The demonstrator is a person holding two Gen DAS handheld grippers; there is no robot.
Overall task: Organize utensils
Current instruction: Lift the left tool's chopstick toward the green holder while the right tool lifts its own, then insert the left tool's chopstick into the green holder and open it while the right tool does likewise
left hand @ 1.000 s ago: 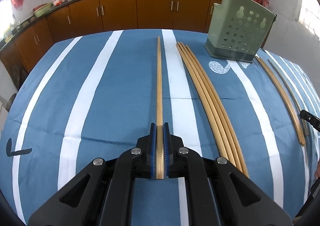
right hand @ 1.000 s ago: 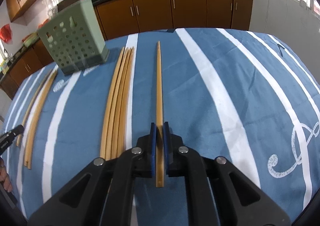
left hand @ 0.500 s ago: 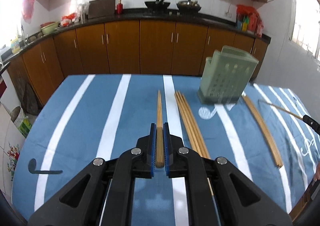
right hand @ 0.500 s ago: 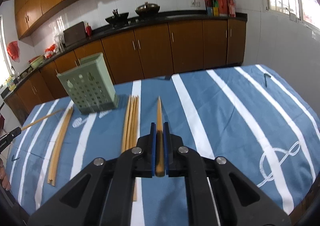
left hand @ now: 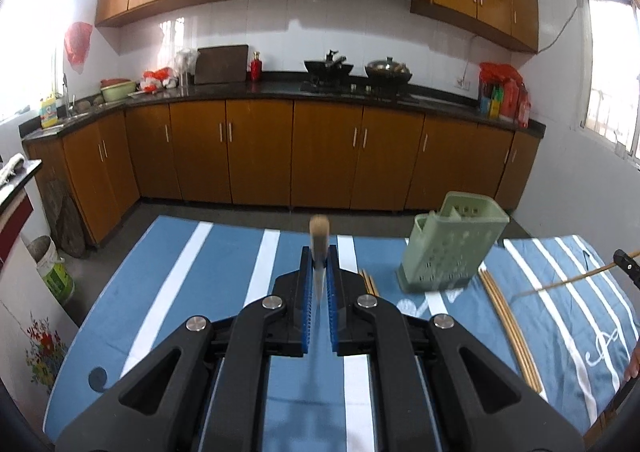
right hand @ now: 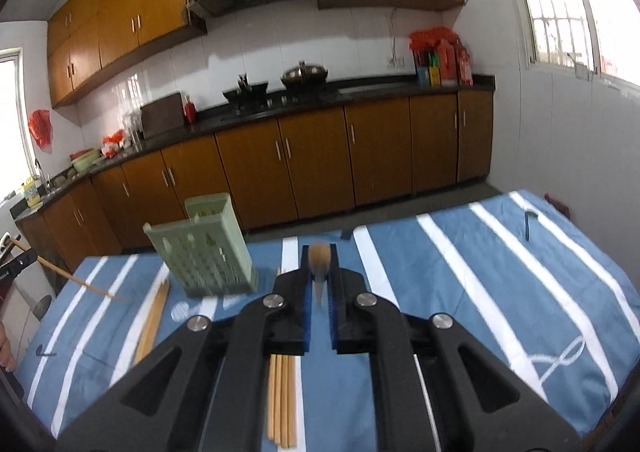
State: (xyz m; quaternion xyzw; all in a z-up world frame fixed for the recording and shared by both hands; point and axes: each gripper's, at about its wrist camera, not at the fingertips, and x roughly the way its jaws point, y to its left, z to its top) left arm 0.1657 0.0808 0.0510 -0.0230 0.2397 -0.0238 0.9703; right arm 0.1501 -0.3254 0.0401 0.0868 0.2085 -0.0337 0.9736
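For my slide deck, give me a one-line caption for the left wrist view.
Left gripper clamps a wooden chopstick above the blue striped tablecloth, green perforated utensil holder nearby.

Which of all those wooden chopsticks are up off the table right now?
Two: the chopstick clamped in the left tongs and the one in the right tongs. The other bundles lie flat on the striped cloth.

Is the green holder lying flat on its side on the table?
No. In the left wrist view the holder stands on its base on the striped cloth, open end up, only leaning a little.
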